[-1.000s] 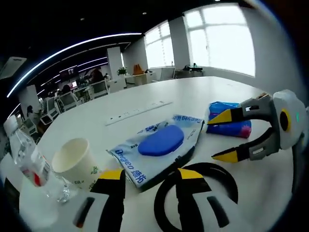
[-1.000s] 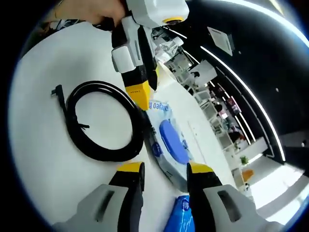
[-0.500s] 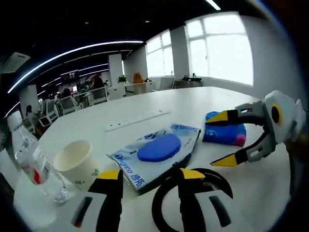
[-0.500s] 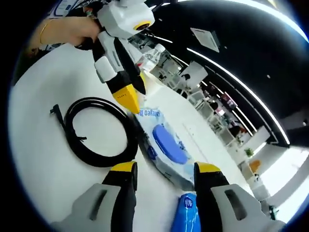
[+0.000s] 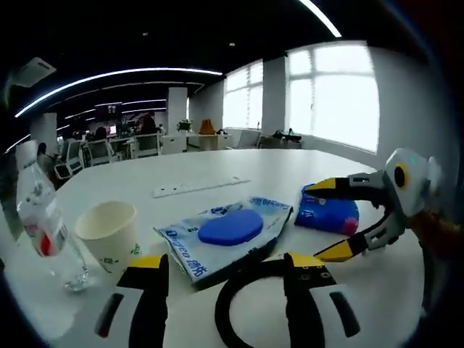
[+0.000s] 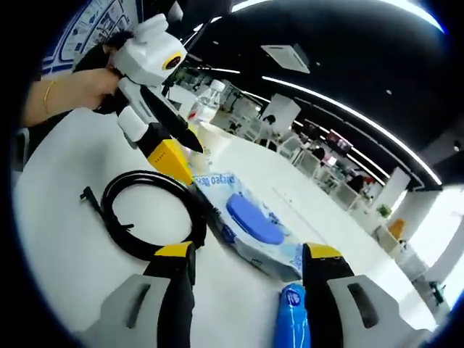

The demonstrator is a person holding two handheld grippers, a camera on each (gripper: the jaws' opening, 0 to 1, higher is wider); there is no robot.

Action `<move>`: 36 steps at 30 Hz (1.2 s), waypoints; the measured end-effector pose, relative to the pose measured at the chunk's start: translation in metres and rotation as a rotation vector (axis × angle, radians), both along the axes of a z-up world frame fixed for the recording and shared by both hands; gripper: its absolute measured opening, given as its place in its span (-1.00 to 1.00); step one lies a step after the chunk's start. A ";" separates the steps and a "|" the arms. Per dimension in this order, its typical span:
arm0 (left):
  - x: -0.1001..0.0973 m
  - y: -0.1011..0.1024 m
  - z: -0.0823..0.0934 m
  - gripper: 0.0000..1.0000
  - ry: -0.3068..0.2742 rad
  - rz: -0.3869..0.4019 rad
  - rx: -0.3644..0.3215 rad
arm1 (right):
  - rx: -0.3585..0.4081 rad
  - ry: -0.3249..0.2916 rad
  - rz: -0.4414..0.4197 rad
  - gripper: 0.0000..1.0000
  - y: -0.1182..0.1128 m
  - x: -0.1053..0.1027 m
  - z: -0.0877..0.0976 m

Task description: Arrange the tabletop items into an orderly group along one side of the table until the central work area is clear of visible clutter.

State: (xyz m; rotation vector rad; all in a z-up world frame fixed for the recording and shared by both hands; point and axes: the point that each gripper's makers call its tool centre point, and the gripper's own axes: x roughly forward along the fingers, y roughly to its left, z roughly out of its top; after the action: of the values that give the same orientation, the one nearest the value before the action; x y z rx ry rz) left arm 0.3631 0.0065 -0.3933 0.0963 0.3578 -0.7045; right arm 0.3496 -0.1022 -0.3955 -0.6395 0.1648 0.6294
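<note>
On table point(image 5: 290, 163): one cup point(image 5: 109, 232); one bottle point(image 5: 43, 228); one cable point(image 6: 148, 214)

Open-plan office: desks w/ chairs point(image 5: 98, 148), strip lights point(image 5: 109, 75).

the water bottle point(image 5: 42, 225) is blurred, and the black cable point(image 5: 246, 308) runs off the bottom edge.

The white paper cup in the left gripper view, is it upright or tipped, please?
Upright: the white paper cup stands on its base on the white table, open mouth up.
</note>
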 end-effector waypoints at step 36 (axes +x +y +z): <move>-0.027 -0.020 -0.005 0.96 -0.028 -0.141 -0.002 | 0.262 0.093 -0.073 0.99 -0.010 -0.005 0.010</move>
State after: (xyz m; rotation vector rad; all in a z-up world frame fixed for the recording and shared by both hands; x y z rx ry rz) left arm 0.3363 -0.0134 -0.3979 0.1300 0.3253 -0.8417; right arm 0.3445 -0.1117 -0.3860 -0.3505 0.1882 0.5984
